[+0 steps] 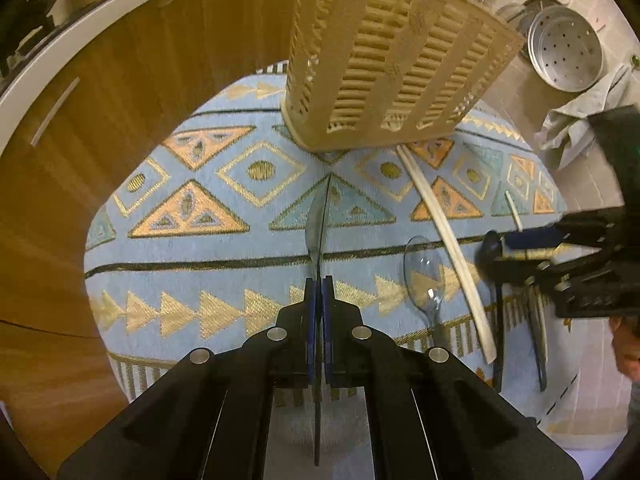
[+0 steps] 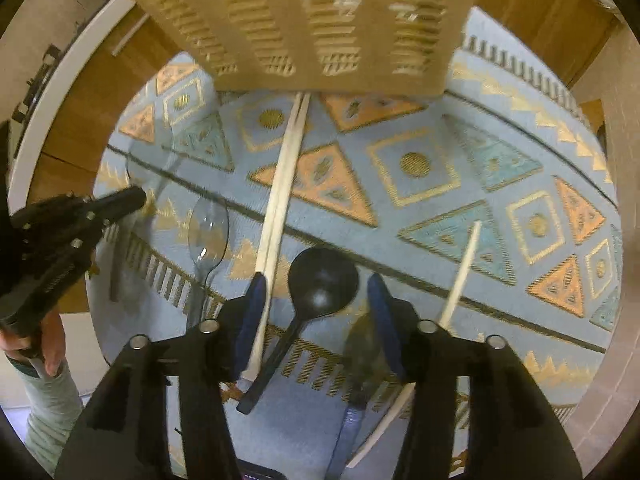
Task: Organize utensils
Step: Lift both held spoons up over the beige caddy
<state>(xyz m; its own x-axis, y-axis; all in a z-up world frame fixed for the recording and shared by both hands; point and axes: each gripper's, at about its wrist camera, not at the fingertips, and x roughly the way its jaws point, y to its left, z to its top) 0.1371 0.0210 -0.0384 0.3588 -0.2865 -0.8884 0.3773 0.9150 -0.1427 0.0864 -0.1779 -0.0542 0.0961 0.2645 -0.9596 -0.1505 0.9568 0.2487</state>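
Woven blue mat (image 1: 224,248) w/ orange and teal triangles covered the round table. Slotted beige plastic caddy (image 1: 384,60) stood at its far edge. Loose on the mat: 1 pair pale chopsticks (image 2: 280,196), 1 black spoon (image 2: 320,280), 1 clear spoon (image 2: 208,232). Left gripper (image 1: 319,292) pinched a smoky, thin-edged utensil (image 1: 316,224), prob. a spoon. Right gripper (image 2: 316,300) gaped over the black spoon, not touching.

You have a blue patterned cloth (image 1: 208,240) covering the table. Behind it stand wooden cabinet doors (image 1: 132,80). At far right, you see a perforated metal steamer pan (image 1: 564,48) above a crumpled grey rag (image 1: 576,120).
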